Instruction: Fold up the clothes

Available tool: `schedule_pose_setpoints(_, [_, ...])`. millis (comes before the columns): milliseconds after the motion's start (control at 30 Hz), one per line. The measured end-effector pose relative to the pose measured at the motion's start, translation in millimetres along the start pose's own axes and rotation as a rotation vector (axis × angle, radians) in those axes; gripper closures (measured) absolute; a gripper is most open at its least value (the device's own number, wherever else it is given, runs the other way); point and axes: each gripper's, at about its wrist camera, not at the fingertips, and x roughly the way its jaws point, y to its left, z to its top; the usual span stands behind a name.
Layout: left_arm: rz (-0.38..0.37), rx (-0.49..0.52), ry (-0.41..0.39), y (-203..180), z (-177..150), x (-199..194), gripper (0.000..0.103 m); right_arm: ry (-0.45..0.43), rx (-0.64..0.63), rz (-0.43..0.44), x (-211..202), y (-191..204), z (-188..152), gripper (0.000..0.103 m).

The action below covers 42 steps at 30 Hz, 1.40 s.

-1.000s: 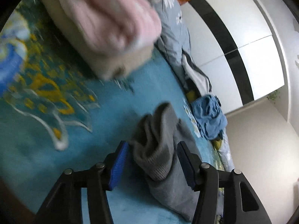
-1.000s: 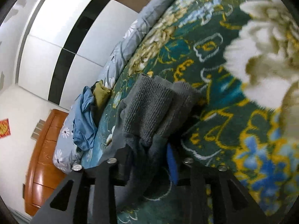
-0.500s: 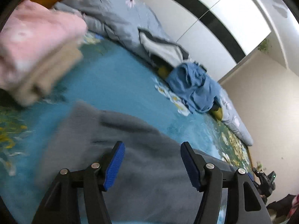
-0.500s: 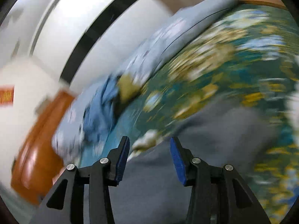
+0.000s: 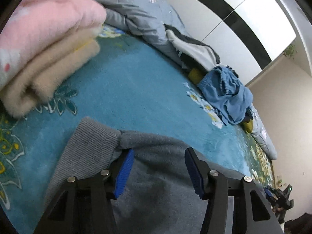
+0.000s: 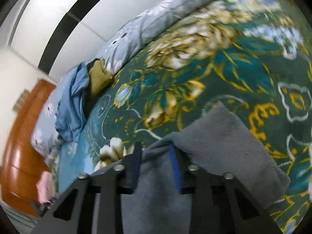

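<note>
A grey knit garment point(image 5: 156, 156) with a ribbed cuff point(image 5: 91, 148) lies on the patterned teal blanket point(image 5: 126, 89). My left gripper point(image 5: 159, 171) is open, its blue pads point(image 5: 123, 171) spread wide just above the grey cloth beside the cuff. In the right wrist view the same grey garment point(image 6: 224, 146) shows, and my right gripper point(image 6: 156, 165) has its jaws partly closed with a fold of the grey cloth between them. The garment's near part is hidden under both grippers.
A folded pink and beige stack point(image 5: 42, 46) sits at the left. A crumpled blue garment point(image 5: 226, 91) lies by the grey floral quilt point(image 5: 136, 13) along the far edge. A white wardrobe point(image 5: 234, 23) stands behind; an orange headboard point(image 6: 17, 136) shows at the left.
Both grippers swung up and over the grey garment. The bunched cloth now lies spread wider. The left gripper stays open; the right gripper's jaws have narrowed onto a fold of grey cloth.
</note>
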Motion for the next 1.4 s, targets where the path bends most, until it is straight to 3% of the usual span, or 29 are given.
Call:
schedule_pose_setpoints(133, [0.004,0.048,0.016,-11.3,-1.6,-11.9,0.044,-0.065,-0.035,0.087,-30.6,9.5,-3.9,0.076])
schedule_pose_setpoints(200, [-0.007,0.075,-0.004,-14.0,-6.9,-31.0,0.042,-0.142,-0.028,0.111,-64.1,2.8,-8.2,0.062])
schedule_pose_setpoints(300, [-0.019,0.067,-0.058,-12.2,-16.3,-57.3,0.037,-0.255,0.047,0.086,-112.6,-29.2,-19.1,0.056])
schedule_pose_setpoints(400, [-0.038,0.043,-0.083,-17.3,-24.9,-67.2,0.035,-0.248,0.155,0.045,-126.4,-65.3,-40.0,0.041])
schedule_pose_setpoints(533, [-0.072,0.118,-0.030,-58.0,-44.3,-53.1,0.035,-0.206,0.323,0.081,-107.0,-97.3,-55.5,0.040])
schedule_pose_setpoints(633, [-0.120,0.192,0.040,-93.3,-66.6,-34.9,0.035,-0.236,0.396,0.120,-94.7,-98.6,-58.4,0.035])
schedule_pose_setpoints(833, [-0.228,0.257,0.160,-140.8,-113.7,-7.0,0.035,-0.194,0.358,0.129,-71.4,-74.8,-46.6,0.033])
schedule_pose_setpoints(1000, [-0.253,0.307,0.229,-163.7,-144.7,3.2,0.035,-0.271,0.430,0.146,-68.6,-84.0,-49.7,0.034])
schedule_pose_setpoints(1067, [-0.263,0.327,0.257,-172.7,-156.9,7.5,0.035,-0.278,0.424,0.133,-69.0,-82.6,-49.0,0.039])
schedule_pose_setpoints(1200, [-0.255,0.324,0.274,-174.0,-169.5,12.0,0.035,-0.248,0.452,0.140,-62.4,-87.9,-46.7,0.070])
schedule_pose_setpoints(1300, [-0.288,0.292,0.252,-167.6,-165.2,1.6,0.035,-0.245,0.444,0.125,-63.9,-85.8,-45.5,0.079])
schedule_pose_setpoints(1400, [-0.290,0.256,0.184,-151.4,-150.2,-18.9,0.035,-0.277,0.403,0.150,-76.0,-68.0,-40.3,0.081])
